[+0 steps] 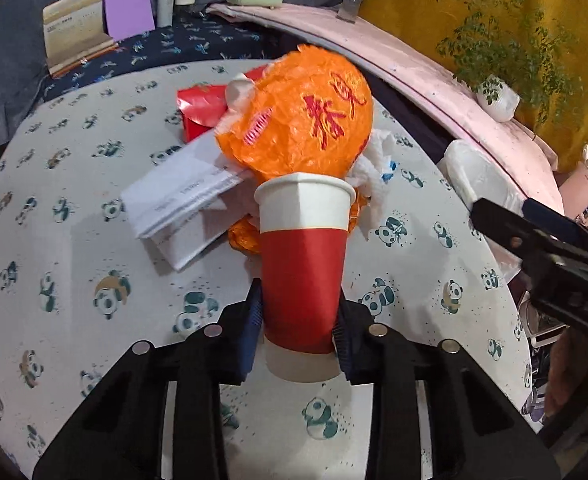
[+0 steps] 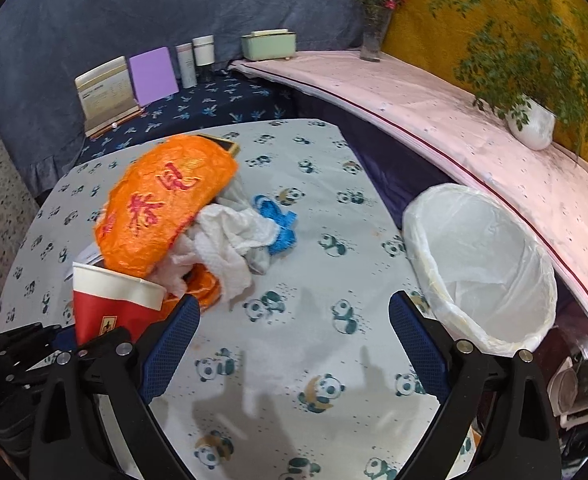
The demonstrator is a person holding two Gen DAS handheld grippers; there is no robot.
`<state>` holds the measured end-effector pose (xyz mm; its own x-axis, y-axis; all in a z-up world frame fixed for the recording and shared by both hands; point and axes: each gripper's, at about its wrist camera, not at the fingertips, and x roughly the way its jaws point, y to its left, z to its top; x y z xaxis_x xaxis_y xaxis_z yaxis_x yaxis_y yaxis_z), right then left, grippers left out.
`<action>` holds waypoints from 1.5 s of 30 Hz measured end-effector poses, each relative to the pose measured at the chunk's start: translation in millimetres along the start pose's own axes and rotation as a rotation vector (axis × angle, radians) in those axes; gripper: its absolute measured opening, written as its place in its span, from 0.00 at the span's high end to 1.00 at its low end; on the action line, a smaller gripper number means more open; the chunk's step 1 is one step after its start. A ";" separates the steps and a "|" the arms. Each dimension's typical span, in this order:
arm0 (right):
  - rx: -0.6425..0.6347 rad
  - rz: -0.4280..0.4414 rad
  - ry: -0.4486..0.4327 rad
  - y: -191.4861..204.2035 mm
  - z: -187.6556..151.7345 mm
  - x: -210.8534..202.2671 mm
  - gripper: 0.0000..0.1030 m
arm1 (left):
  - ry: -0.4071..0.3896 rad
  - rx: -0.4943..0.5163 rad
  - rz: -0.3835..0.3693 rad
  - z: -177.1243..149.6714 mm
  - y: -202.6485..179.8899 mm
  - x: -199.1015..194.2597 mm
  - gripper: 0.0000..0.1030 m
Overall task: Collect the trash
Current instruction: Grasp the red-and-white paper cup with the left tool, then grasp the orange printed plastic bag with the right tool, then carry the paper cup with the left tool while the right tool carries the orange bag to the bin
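A red-and-white paper cup (image 1: 302,272) stands on the panda-print table (image 1: 73,240), and my left gripper (image 1: 298,332) is shut on its lower part, a pad on each side. Right behind the cup lies a crumpled orange plastic bag (image 1: 302,116) with white tissue (image 1: 374,160), folded papers (image 1: 181,200) and a red packet (image 1: 201,108). In the right wrist view the cup (image 2: 109,308) is at the left, beside the orange bag (image 2: 161,208), tissue (image 2: 229,248) and a blue scrap (image 2: 277,220). My right gripper (image 2: 294,344) hangs open over bare tablecloth, holding nothing.
A white-lined bin (image 2: 482,264) stands off the table's right edge. Behind it runs a pink-covered ledge (image 2: 414,112) with a potted plant (image 2: 534,124) and a vase (image 2: 374,40). Books (image 2: 105,92), bottles and a green box (image 2: 267,44) line the back.
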<state>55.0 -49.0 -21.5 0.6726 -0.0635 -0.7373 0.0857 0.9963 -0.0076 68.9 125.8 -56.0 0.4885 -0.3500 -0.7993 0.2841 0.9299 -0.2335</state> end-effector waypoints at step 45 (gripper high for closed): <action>-0.063 0.161 -0.030 63.4 58.2 26.2 0.83 | -0.130 -0.128 0.106 44.0 44.5 -42.2 0.70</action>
<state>120.8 9.2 -2.0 0.6956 0.0965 -0.7119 -0.0706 0.9953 0.0659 97.2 177.0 -8.3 0.6149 -0.2529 -0.7469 0.1224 0.9663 -0.2264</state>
